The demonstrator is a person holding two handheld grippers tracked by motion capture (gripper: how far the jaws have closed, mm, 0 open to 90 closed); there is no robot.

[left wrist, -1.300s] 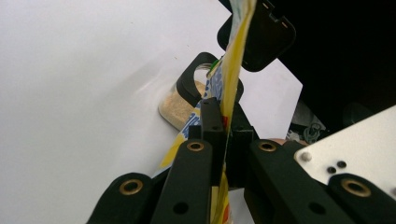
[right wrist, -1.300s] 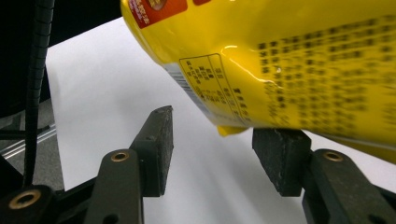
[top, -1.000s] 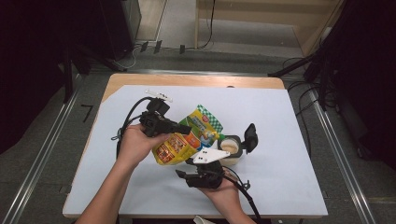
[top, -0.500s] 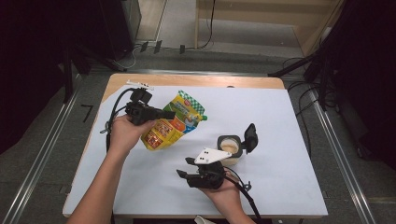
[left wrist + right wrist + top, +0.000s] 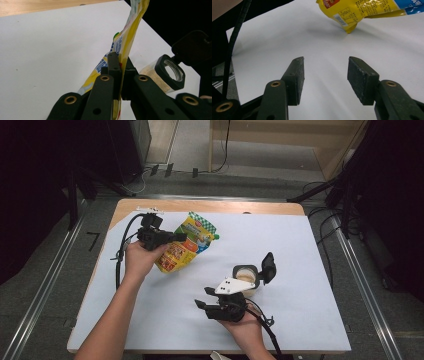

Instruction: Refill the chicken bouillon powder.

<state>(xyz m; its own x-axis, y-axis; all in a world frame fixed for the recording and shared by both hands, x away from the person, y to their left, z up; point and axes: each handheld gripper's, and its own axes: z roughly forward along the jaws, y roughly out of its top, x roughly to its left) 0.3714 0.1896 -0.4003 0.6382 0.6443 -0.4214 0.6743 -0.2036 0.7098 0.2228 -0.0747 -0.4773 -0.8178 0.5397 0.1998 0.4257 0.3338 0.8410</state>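
Left gripper (image 5: 172, 239) fingers clenched on the yellow pouch (image 5: 186, 248), far-left of the open jar (image 5: 246, 277); right gripper (image 5: 325, 75) fingers released, empty.

left gripper (image 5: 176, 238): black body, black jaws with brass-coloured rivets, looping black cable
right gripper (image 5: 201, 304): black body, grey three-cornered plate with dark screws, black cable trailing near
forearms: bare, no sleeves
pads (image 5: 362, 78): dark, rough, worn
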